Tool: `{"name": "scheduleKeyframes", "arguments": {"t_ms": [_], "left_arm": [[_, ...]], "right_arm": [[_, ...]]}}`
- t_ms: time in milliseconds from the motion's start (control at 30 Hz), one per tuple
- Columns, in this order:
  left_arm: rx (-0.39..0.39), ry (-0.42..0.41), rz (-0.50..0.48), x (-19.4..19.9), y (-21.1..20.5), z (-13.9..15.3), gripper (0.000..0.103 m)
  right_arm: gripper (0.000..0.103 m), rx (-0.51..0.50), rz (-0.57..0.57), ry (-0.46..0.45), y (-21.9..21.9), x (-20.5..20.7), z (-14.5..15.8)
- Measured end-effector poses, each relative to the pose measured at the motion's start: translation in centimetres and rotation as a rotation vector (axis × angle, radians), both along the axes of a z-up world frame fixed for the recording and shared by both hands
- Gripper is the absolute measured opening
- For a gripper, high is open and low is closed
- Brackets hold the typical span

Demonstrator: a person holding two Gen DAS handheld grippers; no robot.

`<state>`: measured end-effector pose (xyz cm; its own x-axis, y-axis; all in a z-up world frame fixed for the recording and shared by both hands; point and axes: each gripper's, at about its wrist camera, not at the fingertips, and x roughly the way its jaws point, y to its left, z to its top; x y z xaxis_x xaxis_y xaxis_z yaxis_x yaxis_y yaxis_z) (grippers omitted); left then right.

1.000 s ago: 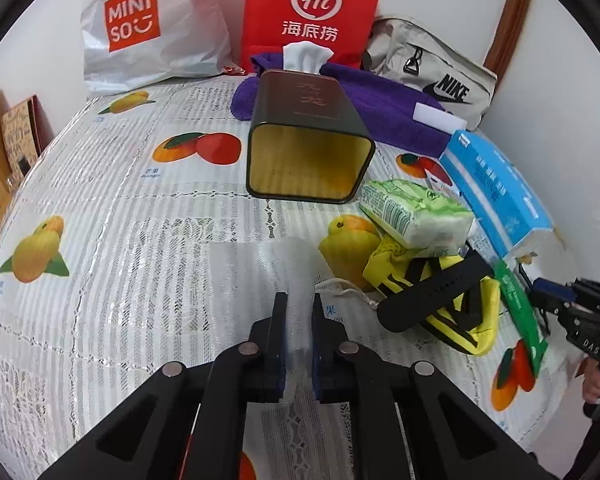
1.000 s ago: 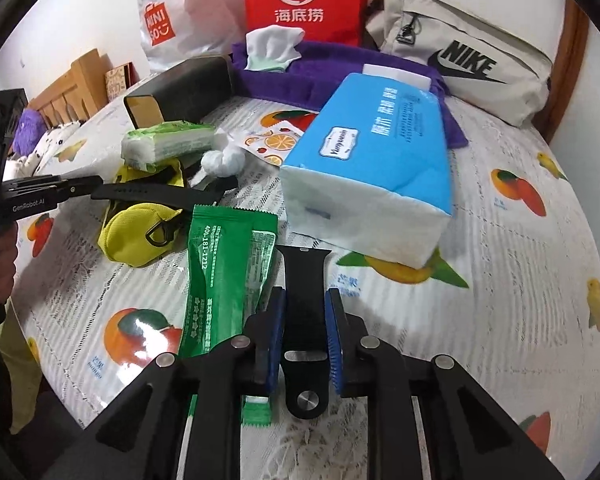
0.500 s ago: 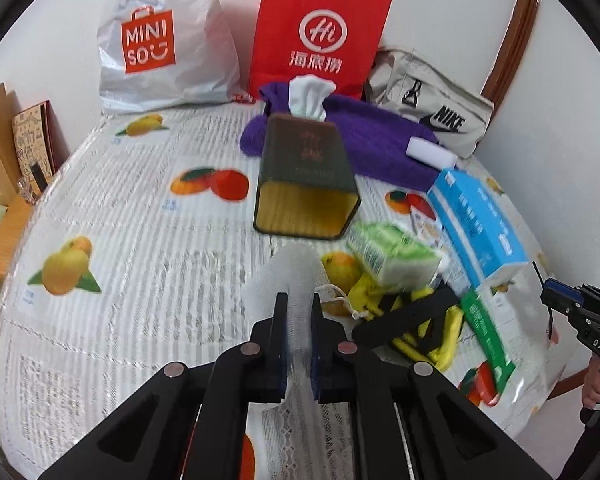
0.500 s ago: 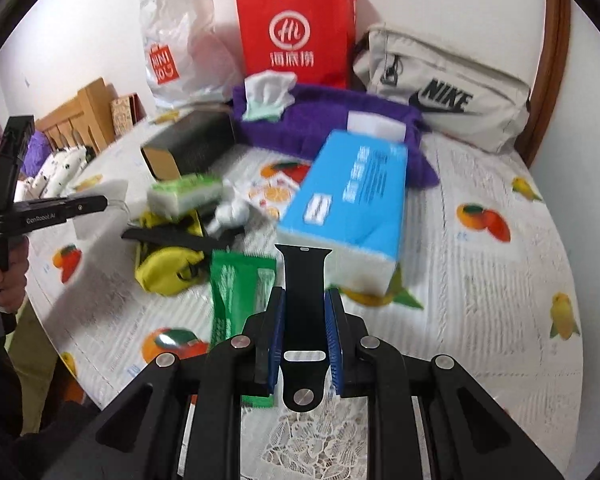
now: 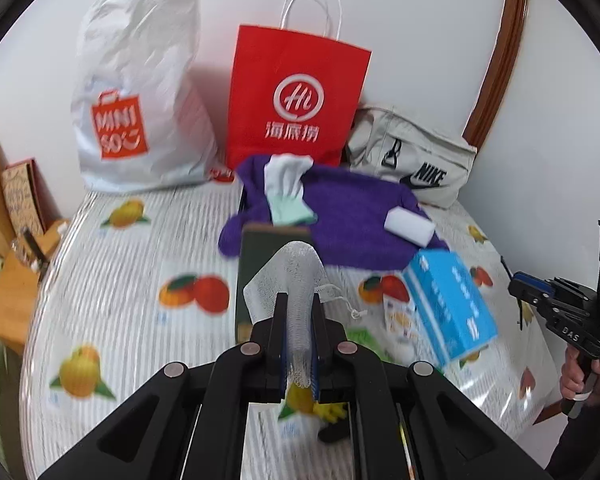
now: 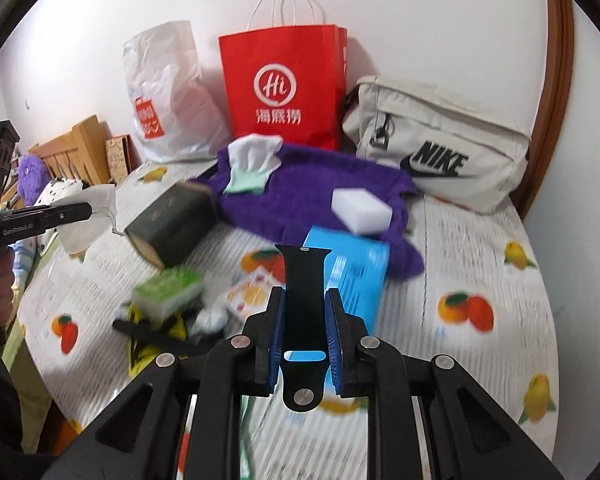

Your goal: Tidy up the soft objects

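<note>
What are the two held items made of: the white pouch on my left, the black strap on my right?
White mesh drawstring pouch: looks like sheer woven netting, see-through, matte. Black watch strap: probably silicone rubber, smooth matte, with a metal stud.

Surface: I see a round table (image 6: 480, 248) under a white fruit-print cloth.
Far edge: white plastic bag (image 5: 140, 92), red paper bag (image 6: 284, 84), beige Nike bag (image 6: 440, 148).
Middle: purple towel (image 6: 320, 196), dark tissue box (image 6: 172, 224), blue tissue pack (image 5: 448, 304).
Near edge: green tissue packet (image 6: 168, 292).

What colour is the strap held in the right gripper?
Black strap, with a silver stud; clearest in the right wrist view.
</note>
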<state>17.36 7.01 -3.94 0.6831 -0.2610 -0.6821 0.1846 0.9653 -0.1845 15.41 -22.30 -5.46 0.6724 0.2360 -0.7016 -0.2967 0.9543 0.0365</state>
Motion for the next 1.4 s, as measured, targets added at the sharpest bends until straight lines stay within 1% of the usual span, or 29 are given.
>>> {"name": "scheduleKeyframes", "arguments": {"t_ms": [133, 300, 500, 633, 833, 1033, 1200, 1333, 1400], "left_arm": [[0.004, -0.013, -0.014, 2.8, -0.8, 1.0, 0.008], [-0.001, -0.003, -0.024, 6.3, -1.8, 1.2, 0.008], [-0.010, 0.008, -0.039, 10.5, -2.6, 1.3, 0.008], [-0.011, 0.023, -0.041, 13.5, -3.0, 0.9, 0.008], [-0.022, 0.059, -0.053, 17.4, -4.1, -0.5, 0.008], [-0.016, 0.082, -0.048, 20.0, -4.7, -2.0, 0.008], [-0.007, 0.106, -0.068, 21.8, -5.4, -3.4, 0.008], [0.006, 0.156, -0.068, 22.9, -5.6, -5.2, 0.008], [0.001, 0.177, -0.049, 23.4, -5.4, -5.8, 0.008]], "right_arm": [[0.020, 0.000, -0.004, -0.020, -0.1, 3.5, 0.8], [0.020, 0.002, -0.010, -0.025, -0.2, 7.6, 1.1], [0.020, -0.005, -0.026, -0.016, -0.4, 12.8, 0.6], [0.020, -0.019, -0.038, 0.002, -0.5, 16.0, -0.2], [0.020, -0.023, -0.056, 0.038, -1.0, 20.1, -1.8], [0.020, -0.025, -0.075, 0.086, -1.3, 23.7, -3.9], [0.020, -0.023, -0.077, 0.142, -1.3, 25.5, -5.8], [0.020, -0.027, -0.077, 0.201, -1.0, 26.6, -7.7], [0.020, -0.035, -0.073, 0.228, -0.9, 27.0, -8.5]]}}
